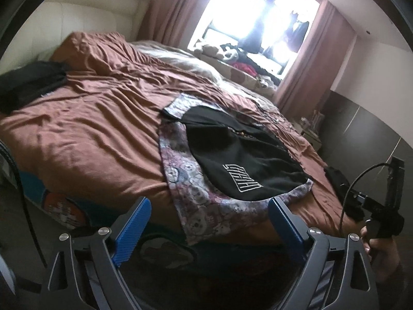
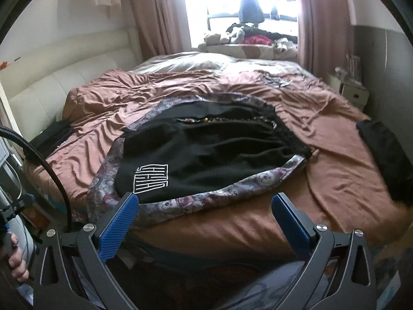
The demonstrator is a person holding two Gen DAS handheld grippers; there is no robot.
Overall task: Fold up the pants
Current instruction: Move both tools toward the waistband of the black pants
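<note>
Black pants (image 1: 237,152) with a white logo lie spread flat on a patterned purple-grey cloth (image 1: 185,180) near the front edge of the bed; they also show in the right wrist view (image 2: 206,152), on the same cloth (image 2: 196,201). My left gripper (image 1: 209,204) is open and empty, just short of the cloth's near edge. My right gripper (image 2: 205,199) is open and empty, hovering at the near edge of the cloth, its left blue pad by the logo. The right gripper's body (image 1: 382,206) shows at the right of the left wrist view.
The bed has a wrinkled rust-brown sheet (image 1: 90,129). A dark garment (image 1: 31,82) lies at its far left, another dark garment (image 2: 387,155) at its right edge. A cream headboard (image 2: 64,62), pink curtains and a bright window with piled clothes lie beyond. A nightstand (image 2: 353,93) stands right.
</note>
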